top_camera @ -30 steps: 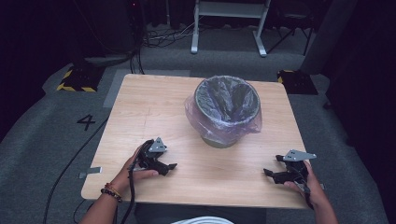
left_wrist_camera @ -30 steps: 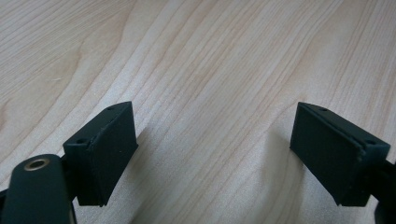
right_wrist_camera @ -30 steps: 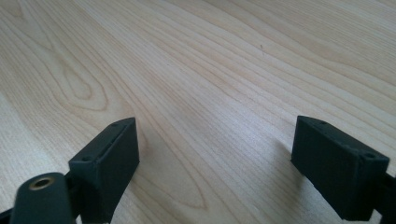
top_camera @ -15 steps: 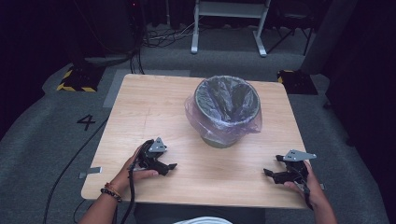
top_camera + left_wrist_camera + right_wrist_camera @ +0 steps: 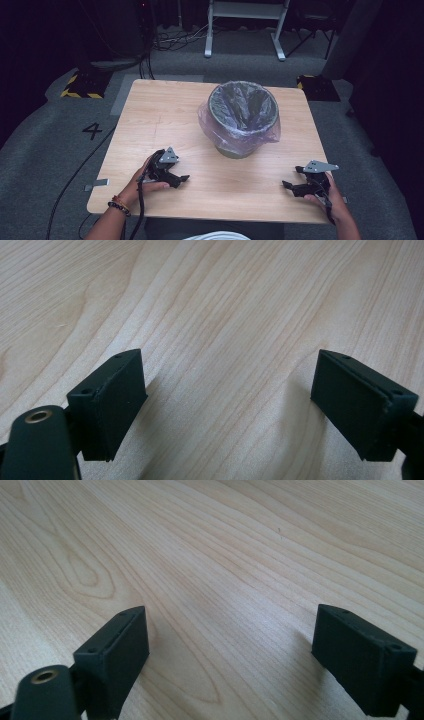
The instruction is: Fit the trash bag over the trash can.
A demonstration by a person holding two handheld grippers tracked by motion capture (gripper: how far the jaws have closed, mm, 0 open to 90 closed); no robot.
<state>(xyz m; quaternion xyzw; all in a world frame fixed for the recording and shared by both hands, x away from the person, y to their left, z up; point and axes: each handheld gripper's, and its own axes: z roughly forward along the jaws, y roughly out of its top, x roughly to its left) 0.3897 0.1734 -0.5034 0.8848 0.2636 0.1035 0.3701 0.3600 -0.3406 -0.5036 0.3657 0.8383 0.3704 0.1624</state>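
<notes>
Bin: grey round bin [image 5: 243, 116] stands upright on the worktop [image 5: 165, 115], in the far half, a little right of centre.
Liner: clear pinkish plastic bag [image 5: 240, 135] lines the bin; its edge is folded over the rim and hangs loosely down the outer wall, bunched near the base.
Bin contents: interior looks dark; cannot tell if anything lies inside.
Left tool: left tool [image 5: 172, 176] rests on the worktop near the front edge, left of centre, well apart from the bin. Jaws point toward the worktop's right. Held by the left hand [image 5: 142, 180].
Left tool state: in the left gripper view the left tool [image 5: 227, 405] has its two black jaws spread wide; bare wood grain between them, nothing gripped.
Right tool: right tool [image 5: 295, 187] sits near the front right corner of the worktop, jaws pointing left toward the centre. Held by the right hand [image 5: 335, 200]. Grey three-cornered plate on top.
Right tool state: in the right gripper view the right tool [image 5: 230, 647] shows jaws spread wide over bare wood; nothing between them.
Relation: the bin lies beyond and between the two tools; neither touches it.
Wrist: beaded bracelet [image 5: 116, 205] on the left wrist.
Worktop: light wood, square, bare apart from the bin and tools.
Floor: grey carpet, number 4 [image 5: 93, 131] marked to the left of the worktop; yellow-black striped block [image 5: 80, 86] at far left.
</notes>
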